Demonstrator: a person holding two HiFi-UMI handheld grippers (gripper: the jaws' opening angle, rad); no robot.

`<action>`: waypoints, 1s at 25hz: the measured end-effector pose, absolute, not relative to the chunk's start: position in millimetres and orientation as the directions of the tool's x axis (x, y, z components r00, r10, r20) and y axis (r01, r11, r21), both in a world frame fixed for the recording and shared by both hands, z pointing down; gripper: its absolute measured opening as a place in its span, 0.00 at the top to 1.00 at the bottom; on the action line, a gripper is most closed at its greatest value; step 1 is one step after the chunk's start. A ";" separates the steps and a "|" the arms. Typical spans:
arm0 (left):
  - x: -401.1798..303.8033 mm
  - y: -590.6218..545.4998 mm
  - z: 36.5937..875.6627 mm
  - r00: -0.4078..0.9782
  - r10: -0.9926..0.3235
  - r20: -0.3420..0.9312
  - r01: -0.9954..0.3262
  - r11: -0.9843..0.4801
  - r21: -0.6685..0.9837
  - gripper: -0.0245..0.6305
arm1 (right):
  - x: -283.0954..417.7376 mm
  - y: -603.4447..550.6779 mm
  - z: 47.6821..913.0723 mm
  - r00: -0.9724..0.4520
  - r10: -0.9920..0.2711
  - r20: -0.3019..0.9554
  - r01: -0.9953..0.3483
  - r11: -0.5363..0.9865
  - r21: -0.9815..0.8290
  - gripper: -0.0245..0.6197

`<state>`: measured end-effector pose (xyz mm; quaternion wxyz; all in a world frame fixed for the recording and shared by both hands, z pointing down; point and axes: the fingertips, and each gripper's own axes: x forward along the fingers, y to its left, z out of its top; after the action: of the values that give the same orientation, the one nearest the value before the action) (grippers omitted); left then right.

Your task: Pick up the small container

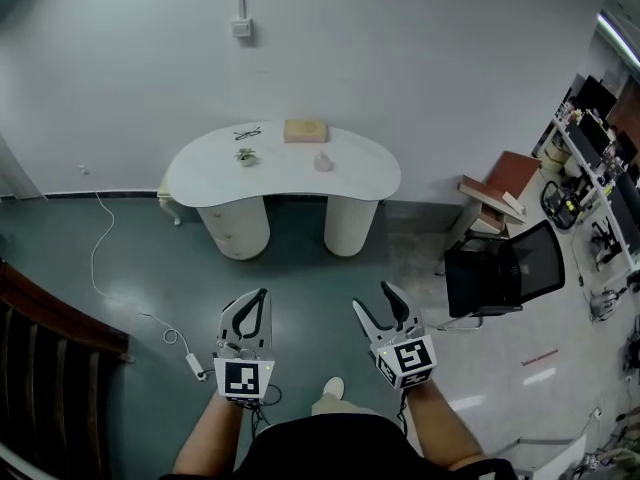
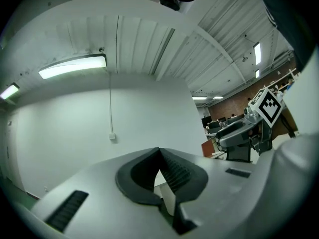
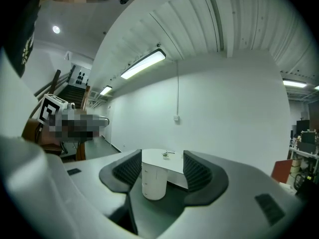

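Observation:
The small pinkish container point(image 1: 323, 161) stands on the white kidney-shaped table point(image 1: 290, 180) across the room, by the wall. A tan box point(image 1: 305, 130), a pair of glasses point(image 1: 247, 133) and a tiny plant point(image 1: 245, 155) share the tabletop. Both grippers hover over the floor, well short of the table. My left gripper point(image 1: 258, 298) is shut, its pads meeting at the tips point(image 2: 159, 151). My right gripper point(image 1: 373, 298) is open with nothing between its fingers; in the right gripper view the table point(image 3: 172, 166) shows through the gap point(image 3: 162, 158).
A black office chair point(image 1: 505, 268) and a brown chair point(image 1: 500, 183) stand at the right, with cluttered desks point(image 1: 600, 158) beyond. A white cable with an adapter point(image 1: 195, 365) trails over the floor at the left. A dark stair railing point(image 1: 50, 358) fills the lower left.

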<state>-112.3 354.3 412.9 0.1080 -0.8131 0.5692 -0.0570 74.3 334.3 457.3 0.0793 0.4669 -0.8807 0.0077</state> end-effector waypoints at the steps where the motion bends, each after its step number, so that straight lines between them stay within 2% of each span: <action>1: -110.2 343.1 411.1 0.332 -0.942 -0.039 -0.920 -0.315 -0.231 0.96 | 77.0 323.0 458.3 -0.556 -0.818 0.150 -0.821 0.568 0.060 0.57; 14: -57.0 248.5 406.3 0.286 -0.957 -0.039 -0.939 -0.272 -0.209 0.96 | 129.6 231.2 456.8 -0.595 -0.793 0.131 -0.795 0.605 0.047 0.57; 25: -48.9 227.7 412.1 0.349 -0.935 -0.059 -0.910 -0.323 -0.259 0.96 | 136.3 197.5 464.0 -0.580 -0.803 0.138 -0.807 0.590 0.039 0.57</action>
<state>-48.9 227.7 412.1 0.1240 -0.8119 0.5683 -0.0504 136.3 197.5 464.0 0.0704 0.4527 -0.8887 0.0142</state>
